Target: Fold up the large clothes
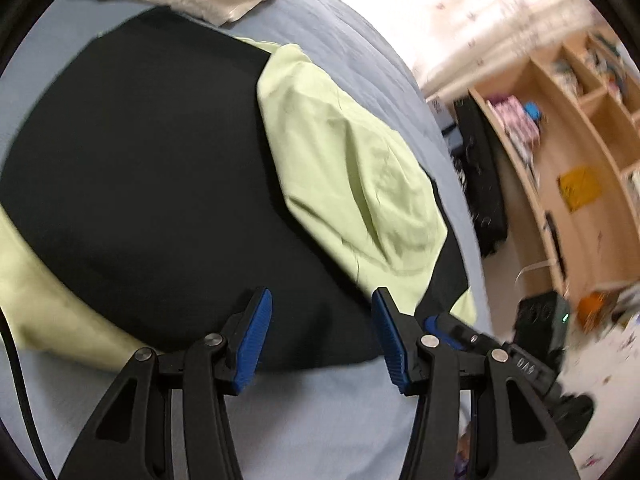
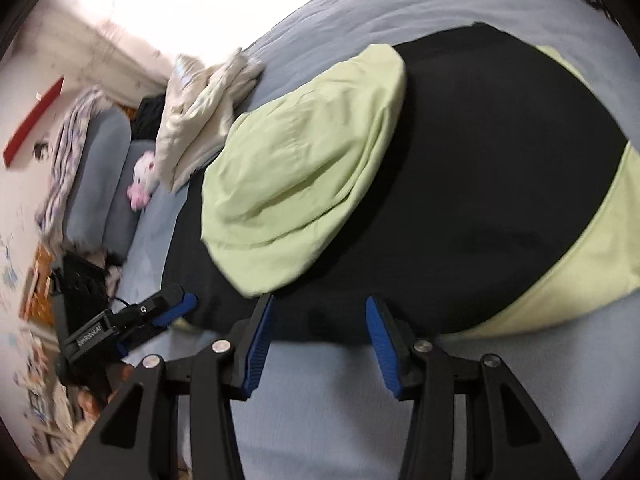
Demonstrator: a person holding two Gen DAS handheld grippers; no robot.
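Both grippers hung open over the near hem of a black and lime-green garment spread on the bed.

The left gripper (image 1: 322,300) and the right gripper (image 2: 320,304) each had their blue pads apart and held nothing — both poised just above the garment (image 1: 152,184) at its near edge. One green sleeve (image 2: 296,184) lay folded across the black body, on the blue bedsheet (image 2: 320,400). Farther off sat a crumpled cream cloth (image 2: 200,116), and wooden shelves (image 1: 576,128) stood beyond the bed.

Black hand-held gripper (image 1: 322,320), blue pads (image 1: 256,340)
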